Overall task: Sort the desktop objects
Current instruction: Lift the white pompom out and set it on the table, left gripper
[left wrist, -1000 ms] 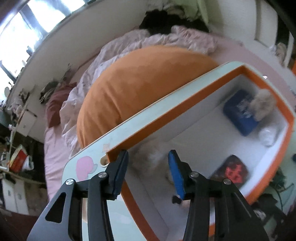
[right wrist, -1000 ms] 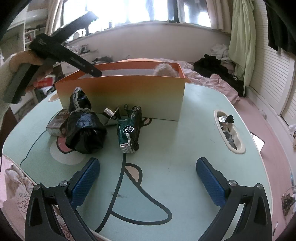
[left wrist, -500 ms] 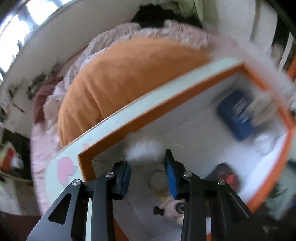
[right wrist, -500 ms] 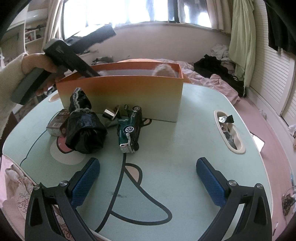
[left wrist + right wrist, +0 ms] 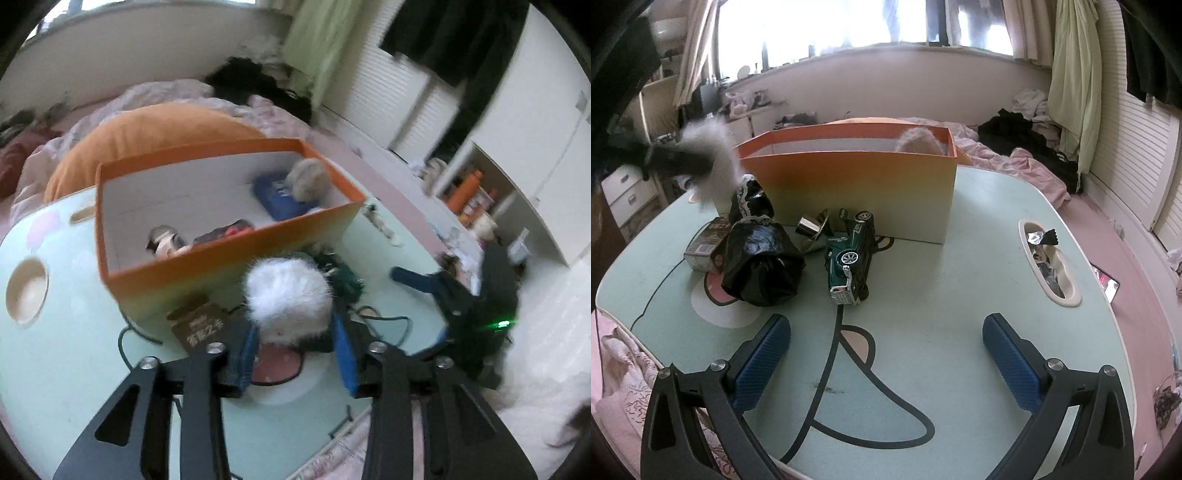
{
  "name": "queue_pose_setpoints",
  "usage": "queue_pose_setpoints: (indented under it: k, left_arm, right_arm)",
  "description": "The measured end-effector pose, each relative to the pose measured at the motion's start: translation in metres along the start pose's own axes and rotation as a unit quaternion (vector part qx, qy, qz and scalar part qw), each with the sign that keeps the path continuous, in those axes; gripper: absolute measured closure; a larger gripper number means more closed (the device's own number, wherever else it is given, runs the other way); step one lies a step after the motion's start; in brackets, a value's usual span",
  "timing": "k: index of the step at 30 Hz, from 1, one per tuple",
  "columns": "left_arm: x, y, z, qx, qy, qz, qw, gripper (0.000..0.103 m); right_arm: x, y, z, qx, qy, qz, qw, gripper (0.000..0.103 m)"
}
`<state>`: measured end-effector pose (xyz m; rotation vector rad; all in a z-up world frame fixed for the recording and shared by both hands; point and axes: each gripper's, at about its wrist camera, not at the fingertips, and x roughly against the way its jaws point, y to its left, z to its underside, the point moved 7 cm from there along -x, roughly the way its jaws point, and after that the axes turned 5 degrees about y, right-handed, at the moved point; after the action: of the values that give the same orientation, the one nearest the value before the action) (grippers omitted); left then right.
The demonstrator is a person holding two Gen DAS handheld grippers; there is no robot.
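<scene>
The left gripper point(image 5: 293, 354), jaws easing apart, carries a white fluffy pom-pom point(image 5: 288, 299) between its 2 pads, outside the orange box point(image 5: 229, 254). The right gripper point(image 5: 886, 354) hangs wide open, empty, over the table point(image 5: 960, 295), near the green toy car point(image 5: 851, 254).

Left wrist view: from above the near-left part of the pale green table point(image 5: 55, 354), angled steeply down past its own blue fingers point(image 5: 246, 350) into the open top of the orange box point(image 5: 229, 254), close, blurred, with wardrobes beyond on the right. Right wrist view: from low at the table's near edge point(image 5: 960, 266), facing the box's long front wall point(image 5: 849, 188) and the window behind, box and clutter at middle distance. Shared by both: the box, the tabletop before it, the green toy car point(image 5: 849, 254), the bed behind, and each other's gripper, the right one point(image 5: 424, 280) at the left view's right and the left one point(image 5: 679, 160) blurred at the right view's left edge.
</scene>
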<state>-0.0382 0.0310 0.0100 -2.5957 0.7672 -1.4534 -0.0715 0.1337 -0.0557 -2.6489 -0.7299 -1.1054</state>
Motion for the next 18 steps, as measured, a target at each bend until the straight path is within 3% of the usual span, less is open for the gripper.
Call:
queue_pose_setpoints:
  k: [1, 2, 6, 8, 11, 13, 16, 18]
  left_arm:
    - [-0.001, 0.004, 0.001, 0.0, -0.018, -0.02, 0.9996, 0.043]
    - [-0.001, 0.009, 0.0, -0.004, -0.035, -0.042, 0.9985, 0.035]
    - [0.014, 0.011, -0.003, -0.054, -0.104, -0.128, 0.9848, 0.034]
    - [0.022, 0.007, 0.007, -0.073, -0.121, -0.152, 0.9782, 0.022]
    - [0.024, -0.004, 0.035, -0.087, -0.136, -0.191, 0.9682, 0.019]
    - [0.017, -0.003, 0.055, -0.073, -0.133, -0.213, 0.9652, 0.019]
    - [-0.013, 0.014, 0.079, -0.014, -0.089, -0.22, 0.9712, 0.018]
    - [-0.018, 0.021, 0.081, 0.011, -0.113, -0.204, 0.9725, 0.013]
  right_arm:
    - [0.0, 0.0, 0.0, 0.0, 0.0, 0.0, 1.0, 0.0]
    - [0.0, 0.0, 0.0, 0.0, 0.0, 0.0, 1.0, 0.0]
    - [0.0, 0.0, 0.0, 0.0, 0.0, 0.0, 1.0, 0.0]
    - [0.0, 0.0, 0.0, 0.0, 0.0, 0.0, 1.0, 0.0]
    - [0.0, 0.0, 0.0, 0.0, 0.0, 0.0, 1.0, 0.0]
    - [0.0, 0.0, 0.0, 0.0, -0.001, 0.001, 1.0, 0.0]
    - [0.0, -0.001, 0.0, 0.0, -0.001, 0.0, 1.0, 0.0]
    - [-0.001, -0.001, 0.0, 0.0, 0.001, 0.0, 1.0, 0.0]
